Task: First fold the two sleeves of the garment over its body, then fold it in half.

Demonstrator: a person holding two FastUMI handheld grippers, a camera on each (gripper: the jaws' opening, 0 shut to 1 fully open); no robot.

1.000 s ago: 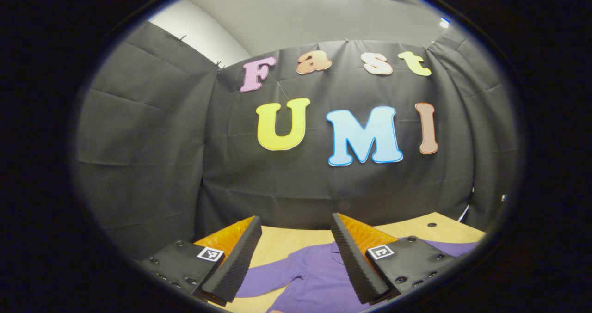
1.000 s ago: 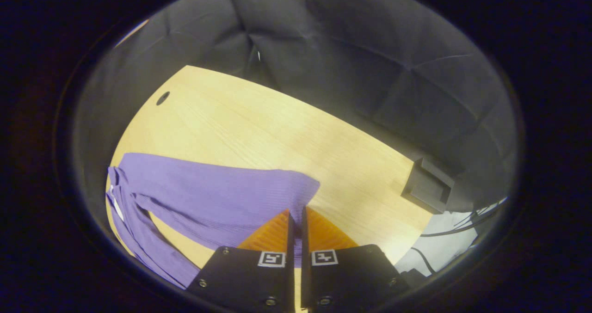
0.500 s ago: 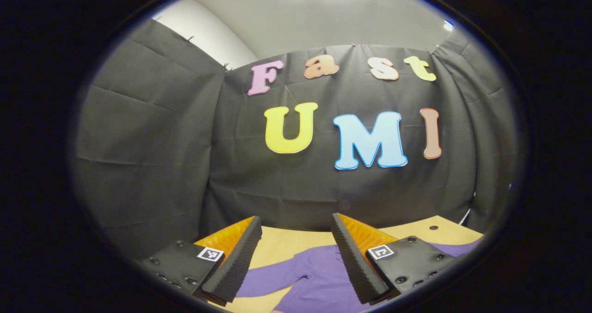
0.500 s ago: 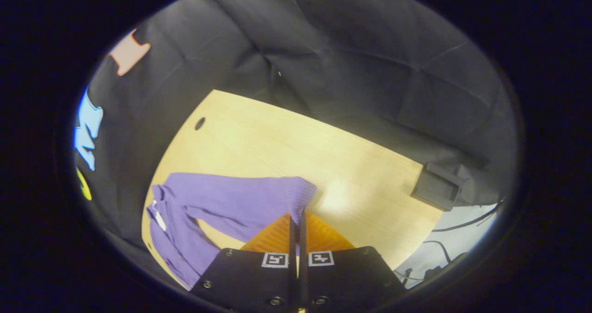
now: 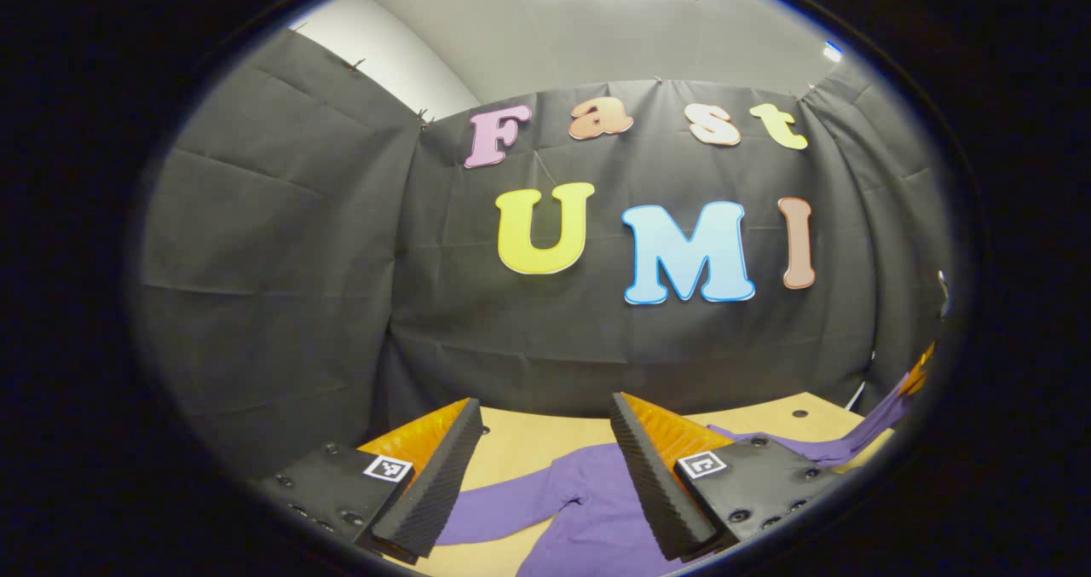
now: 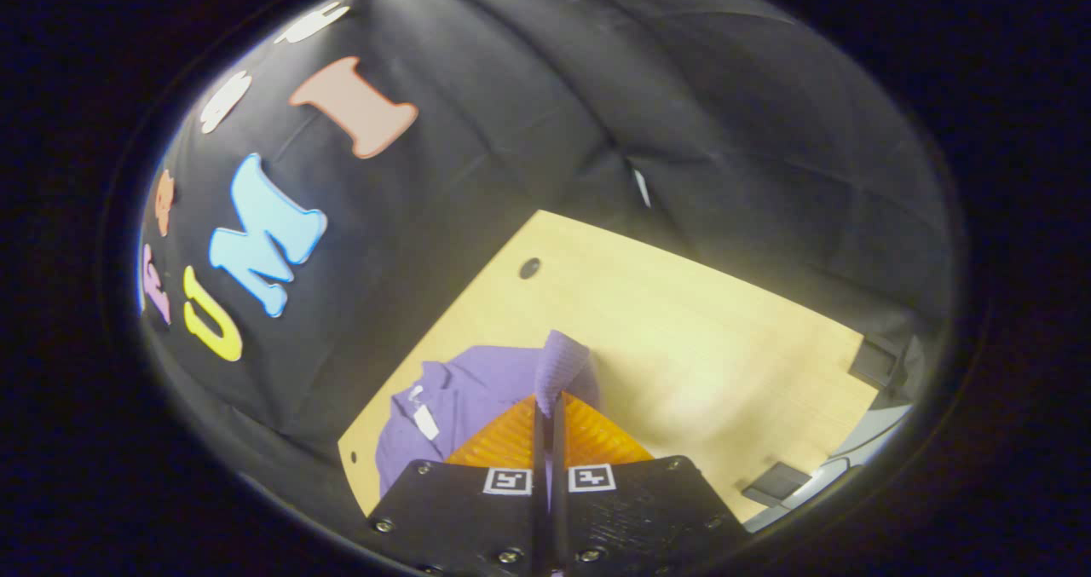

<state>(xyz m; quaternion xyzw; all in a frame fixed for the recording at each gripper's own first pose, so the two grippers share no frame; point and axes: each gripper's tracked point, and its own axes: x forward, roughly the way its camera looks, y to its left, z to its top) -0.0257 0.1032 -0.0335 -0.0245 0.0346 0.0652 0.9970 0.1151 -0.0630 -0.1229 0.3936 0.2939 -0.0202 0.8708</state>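
1. Sleeve (image 6: 558, 371) of the purple garment (image 6: 464, 406) now hangs lifted, where a second ago it lay stretched flat across the table (image 6: 699, 338).
2. Right gripper (image 6: 550, 411) stays clamped on its cuff, raised above the body.
3. Left gripper (image 5: 545, 453) hovers, jaws apart, over the garment, holding nothing.
4. First sleeve fold looks underway; laying it over the body likely comes next.

Light wooden table (image 6: 682, 321) with a dark round hole (image 6: 529, 268), black cloth wall (image 5: 281, 304) behind, dark box (image 6: 878, 360) at the table's edge
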